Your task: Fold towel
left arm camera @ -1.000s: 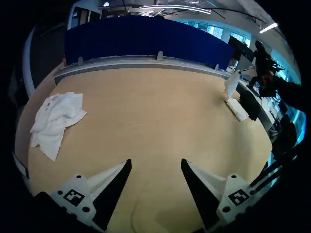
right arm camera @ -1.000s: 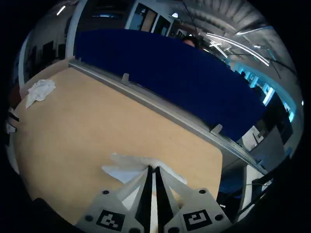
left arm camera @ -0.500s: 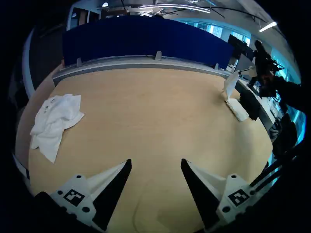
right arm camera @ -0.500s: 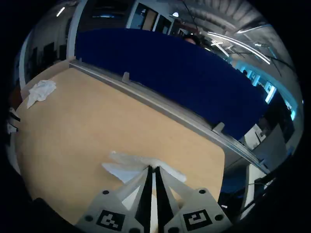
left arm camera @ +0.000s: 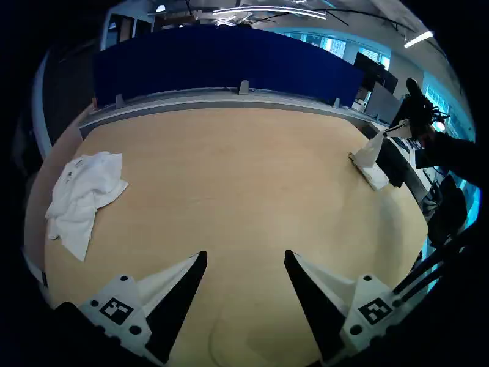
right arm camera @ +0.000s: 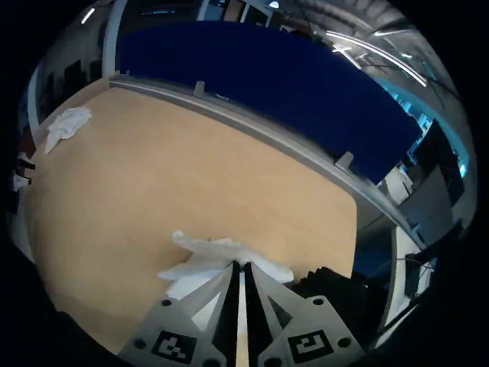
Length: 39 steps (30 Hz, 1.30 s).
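Note:
In the left gripper view, my left gripper stands open over the wooden table, nothing between its fingers. A crumpled white towel lies at the table's far left. At the far right edge, the right gripper, held by a hand in a dark sleeve, lifts part of a white towel whose lower end rests on the table. In the right gripper view, my right gripper is shut on that white towel, which spreads to both sides of the fingertips. The crumpled towel shows far off at the left.
A blue partition with a grey rail runs along the table's far edge. Dark objects sit by the table's right edge near the held towel. Office desks and monitors stand beyond.
The right gripper has lowered and tilted down with the towel, which now droops closer to the table. My left gripper has drifted slightly right; the crumpled towel has not moved.

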Motion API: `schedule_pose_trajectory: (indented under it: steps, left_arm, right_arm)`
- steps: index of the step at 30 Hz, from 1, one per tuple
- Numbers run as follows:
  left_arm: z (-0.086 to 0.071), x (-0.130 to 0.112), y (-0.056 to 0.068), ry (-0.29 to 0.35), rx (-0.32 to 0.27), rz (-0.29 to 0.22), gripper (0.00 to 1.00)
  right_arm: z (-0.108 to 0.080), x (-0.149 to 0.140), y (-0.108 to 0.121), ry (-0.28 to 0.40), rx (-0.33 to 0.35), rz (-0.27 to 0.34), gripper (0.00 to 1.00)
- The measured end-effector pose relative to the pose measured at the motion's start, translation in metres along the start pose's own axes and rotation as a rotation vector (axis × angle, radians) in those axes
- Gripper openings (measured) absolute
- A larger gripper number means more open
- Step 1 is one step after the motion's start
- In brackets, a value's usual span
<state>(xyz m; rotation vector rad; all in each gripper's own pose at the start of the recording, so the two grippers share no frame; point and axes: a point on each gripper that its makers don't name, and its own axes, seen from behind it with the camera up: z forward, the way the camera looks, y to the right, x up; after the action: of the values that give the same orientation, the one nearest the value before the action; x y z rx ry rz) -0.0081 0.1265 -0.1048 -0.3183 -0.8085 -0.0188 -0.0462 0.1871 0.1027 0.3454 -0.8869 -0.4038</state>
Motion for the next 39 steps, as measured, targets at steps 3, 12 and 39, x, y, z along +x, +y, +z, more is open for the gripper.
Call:
schedule_pose_trajectory:
  steps: [3,12,39]
  left_arm:
    - [0.0,-0.001,0.001,-0.002,-0.002,0.003,0.94]
    - [-0.001,-0.004,0.002,-0.005,-0.002,0.014,0.94]
    - [0.0,-0.002,0.003,-0.01,0.0,0.042,0.94]
  right_arm:
    - [-0.002,-0.016,0.001,-0.015,-0.006,0.026,0.05]
    - [-0.002,-0.06,0.002,-0.07,-0.032,0.092,0.05]
    - [0.023,-0.185,-0.016,-0.267,-0.128,0.3,0.06]
